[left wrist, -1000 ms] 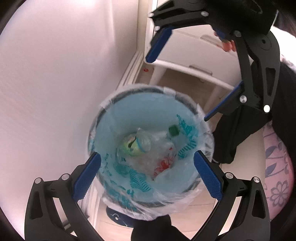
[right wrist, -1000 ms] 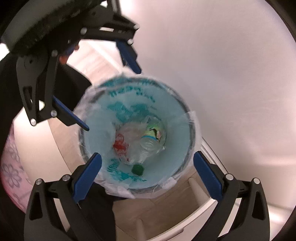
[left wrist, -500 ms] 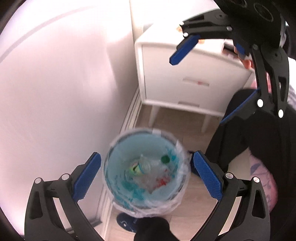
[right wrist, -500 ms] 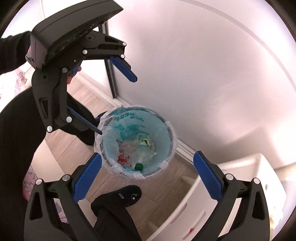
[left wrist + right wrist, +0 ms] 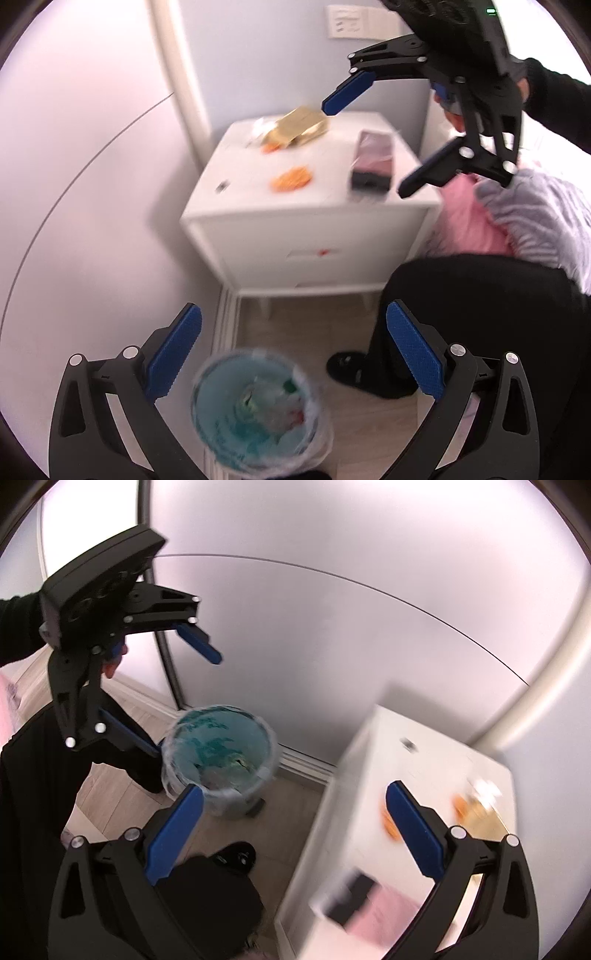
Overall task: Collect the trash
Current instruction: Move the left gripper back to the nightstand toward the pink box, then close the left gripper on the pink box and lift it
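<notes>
1. Both grippers, left gripper (image 5: 293,354) and right gripper (image 5: 295,834), have risen; jaws wide apart, empty.
2. The trash bin (image 5: 255,413) now looks smaller, on the floor.
3. Farther, the nightstand (image 5: 306,221) tabletop came into view, with orange scraps (image 5: 291,178) and a golden wrapper (image 5: 301,125).

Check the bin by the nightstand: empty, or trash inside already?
Not empty. The lined bin stands upright with a clear plastic bottle and wrappers at its bottom.

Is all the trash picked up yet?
Not yet. Some is done: a plastic bottle and wrappers lie in the blue-lined bin. Both tongs, left and right, are open and empty. The gold wrapper and orange scraps remain on the white nightstand.
</notes>
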Demonstrator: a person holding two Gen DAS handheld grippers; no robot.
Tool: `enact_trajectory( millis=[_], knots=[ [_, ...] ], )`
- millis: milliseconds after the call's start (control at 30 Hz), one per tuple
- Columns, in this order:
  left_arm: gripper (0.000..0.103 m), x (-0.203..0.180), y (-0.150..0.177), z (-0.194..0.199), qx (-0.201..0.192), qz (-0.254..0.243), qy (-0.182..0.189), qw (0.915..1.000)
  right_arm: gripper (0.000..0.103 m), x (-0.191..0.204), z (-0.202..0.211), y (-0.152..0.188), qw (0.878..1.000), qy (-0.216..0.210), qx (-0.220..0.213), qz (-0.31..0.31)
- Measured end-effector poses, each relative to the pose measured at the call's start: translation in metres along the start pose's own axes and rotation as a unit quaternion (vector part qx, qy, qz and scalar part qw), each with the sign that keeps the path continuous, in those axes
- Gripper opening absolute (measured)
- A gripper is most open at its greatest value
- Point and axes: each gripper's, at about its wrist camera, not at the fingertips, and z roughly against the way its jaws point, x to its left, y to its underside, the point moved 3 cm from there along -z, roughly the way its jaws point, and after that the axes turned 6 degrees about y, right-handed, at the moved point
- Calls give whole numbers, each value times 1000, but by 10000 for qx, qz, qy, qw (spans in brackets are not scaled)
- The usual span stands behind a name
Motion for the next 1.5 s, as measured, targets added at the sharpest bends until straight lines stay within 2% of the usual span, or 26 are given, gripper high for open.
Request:
enact_trajectory(
  millis=[300,600,933,1167,1400,1500],
  knots=[
    [97,-55,-78,-31,-60,-621,432,9971,97,-64,54,57,9975,507,204,-440],
    [97,-96,-132,-74,80,-1011,774,9918,97,-101,58,111,9942,613,655,-585],
    [97,-106,-141,-130,519,-1020,930,9891,97,-111,28,144,9928,273,1131,-289],
    [97,-87,-141,-160,681,-824,929,9899,97,-114,0,144,9919,62,1269,-39],
    [97,-81,-135,-186,896,-909,1050,9862,97,-110,-33,137,9846,-29,1601,698],
    [97,-76,-133,-195,946,-909,965,9867,97,-109,-44,138,9815,-110,1703,868]
  ],
)
